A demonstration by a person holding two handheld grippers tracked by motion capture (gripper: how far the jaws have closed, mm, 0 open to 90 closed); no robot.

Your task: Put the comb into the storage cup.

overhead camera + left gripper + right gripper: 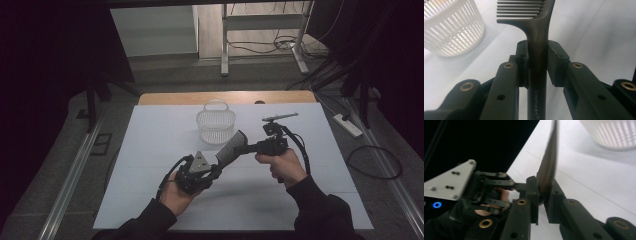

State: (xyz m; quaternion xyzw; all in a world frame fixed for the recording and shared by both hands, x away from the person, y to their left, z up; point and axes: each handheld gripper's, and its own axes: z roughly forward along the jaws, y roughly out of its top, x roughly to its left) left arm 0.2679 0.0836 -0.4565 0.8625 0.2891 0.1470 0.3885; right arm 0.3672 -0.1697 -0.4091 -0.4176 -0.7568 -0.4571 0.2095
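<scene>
A dark grey comb (231, 147) hangs above the white table between both grippers. My left gripper (218, 160) is shut on its handle; in the left gripper view the pads (522, 53) press the handle's sides and the comb (537, 37) points away, teeth at the top. My right gripper (246, 148) comes in from the right and is shut on the toothed end. In the right gripper view the comb (547, 167) stands edge-on between the right gripper's (542, 192) pads, with the left gripper (520, 186) and its gloved hand beyond.
A white slatted basket (216, 125) with a handle stands just behind the comb, near the table's (150, 150) far edge. The basket (451, 27) is at the upper left of the left gripper view. A power strip (348, 125) and cables lie on the floor at the right.
</scene>
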